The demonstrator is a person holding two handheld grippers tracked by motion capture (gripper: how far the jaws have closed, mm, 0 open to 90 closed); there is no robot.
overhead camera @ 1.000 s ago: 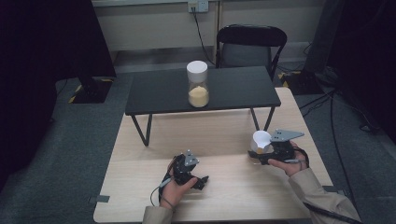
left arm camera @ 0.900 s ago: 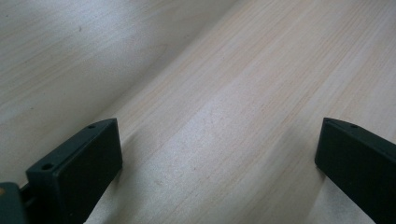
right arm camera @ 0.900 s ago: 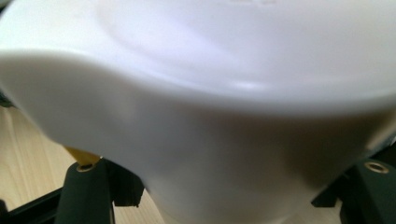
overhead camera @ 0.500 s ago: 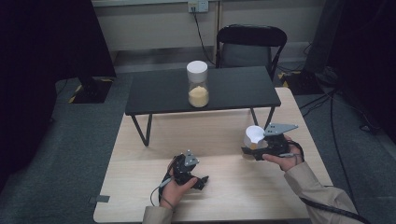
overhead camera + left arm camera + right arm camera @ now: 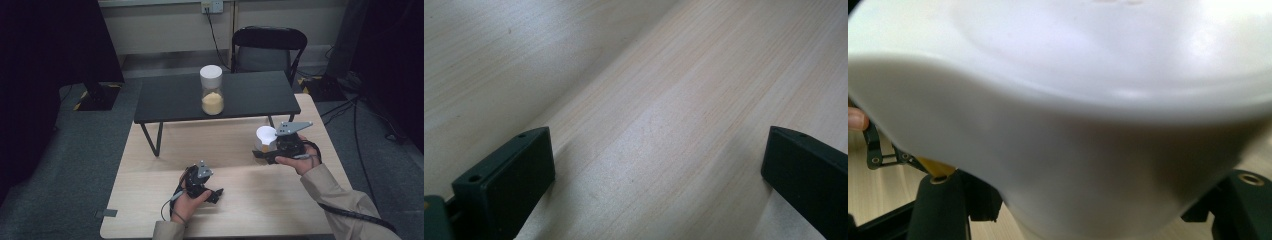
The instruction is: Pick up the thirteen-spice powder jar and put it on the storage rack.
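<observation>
My right gripper (image 5: 262,149) is shut on a white cup (image 5: 265,135) and holds it above the right part of the wooden table (image 5: 240,215). In the right gripper view the white cup (image 5: 1063,125) looms very close, and a black jaw stands at each side of its base. My left gripper (image 5: 215,194) rests low on the table near the front, held in the left hand. In the left gripper view its jaws stand wide apart over bare wood (image 5: 659,125) with nothing between them.
A low black table (image 5: 250,97) stands across the far half of the wooden table. On it is a clear jar (image 5: 212,91) with a white lid and yellowish powder inside. A black chair (image 5: 267,47) stands behind, and cables lie on the floor at the right.
The right gripper has lifted the white cup and carried it left, toward the middle of the table. The left gripper has stayed where it was.
</observation>
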